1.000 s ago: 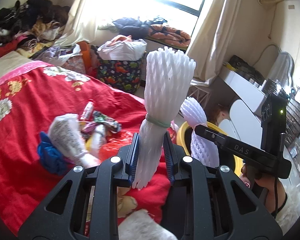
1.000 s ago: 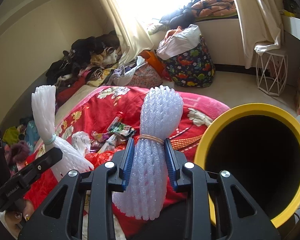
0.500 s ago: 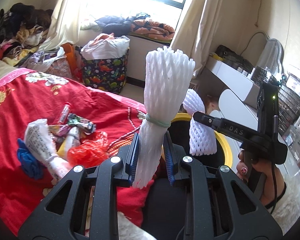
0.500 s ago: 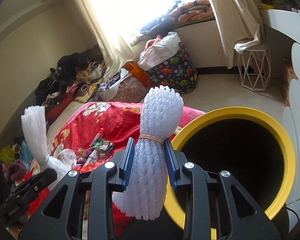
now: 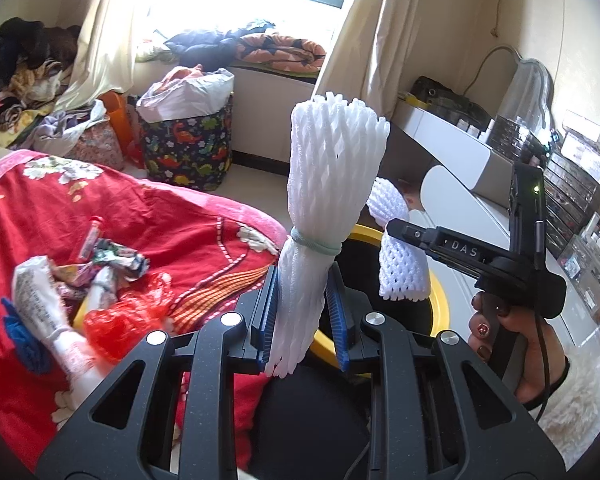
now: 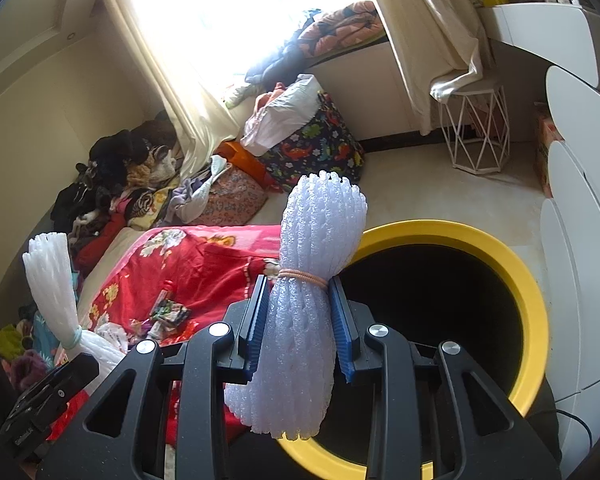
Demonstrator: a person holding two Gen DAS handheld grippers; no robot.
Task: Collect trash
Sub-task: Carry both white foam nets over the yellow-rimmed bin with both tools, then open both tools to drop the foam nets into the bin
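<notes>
Left of the left gripper (image 5: 302,316): red bedspread (image 5: 160,216) strewn with wrappers (image 5: 112,256) and a red plastic bag (image 5: 128,320). Left gripper clamped on a white foam net bundle (image 5: 324,208) tied with a green band, standing upright between the blue pads (image 5: 265,316). Just right of it, yellow-rimmed bin (image 6: 528,304), open and dark inside. Right gripper (image 6: 302,326) closed around a second foam net bundle (image 6: 312,280) with an orange band, held upright over the bin's near-left rim. Further right, white drawers (image 6: 580,240).
</notes>
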